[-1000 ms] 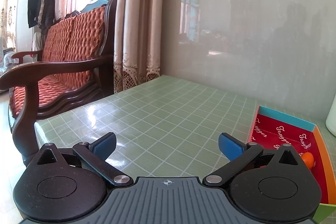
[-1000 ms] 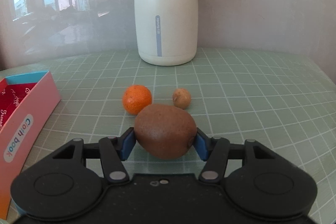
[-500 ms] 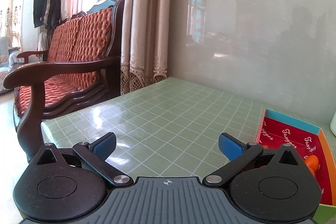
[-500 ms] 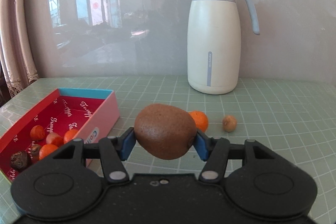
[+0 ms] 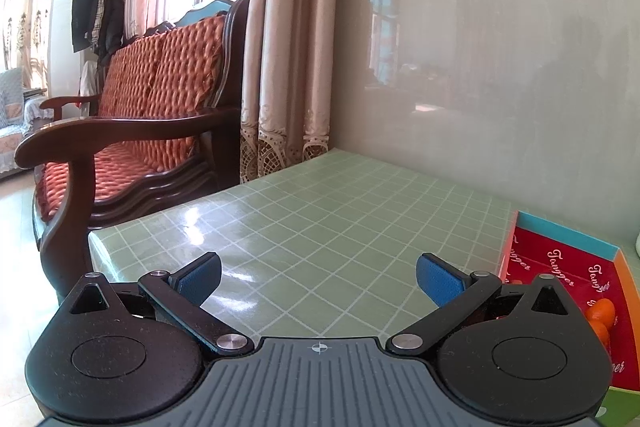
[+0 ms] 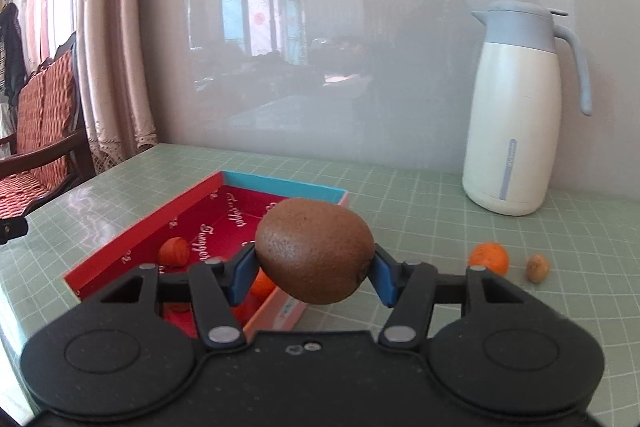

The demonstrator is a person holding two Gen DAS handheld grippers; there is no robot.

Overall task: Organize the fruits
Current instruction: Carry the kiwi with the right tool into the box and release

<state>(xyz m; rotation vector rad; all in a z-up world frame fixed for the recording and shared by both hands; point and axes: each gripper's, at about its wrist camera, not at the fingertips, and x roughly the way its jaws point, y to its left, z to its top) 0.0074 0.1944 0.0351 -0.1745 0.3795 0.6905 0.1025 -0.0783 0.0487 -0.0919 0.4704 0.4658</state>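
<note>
From my left wrist camera, my left gripper (image 5: 318,277) is spread wide with nothing between its blue pads (image 5: 200,277), hanging over the green checked table (image 5: 340,219). Off to the right lies the box (image 5: 560,241) with its red lining and blue far wall; a couple of small orange fruits (image 5: 600,310) show inside it, partly hidden behind my gripper's body. A wooden sofa (image 5: 132,131) with orange-red cushions stands beyond the table's left edge, and a curtain (image 5: 288,47) hangs beside the wall.

From my right wrist camera, my right gripper (image 6: 314,269) is closed on a brown kiwi (image 6: 314,251), the pads pressing it from either side and holding it clear of the table (image 6: 420,219). The kiwi sits in front of the box (image 6: 132,249), near its right-hand wall; whether it is over the inside or the rim I cannot tell. Small orange fruits (image 6: 173,251) lie in the box. On the table to the right are a mandarin (image 6: 488,258) and, just beside it, a small tan nut-like thing (image 6: 537,267). A white jug (image 6: 516,115) with a pale blue lid stands near the wall.
</note>
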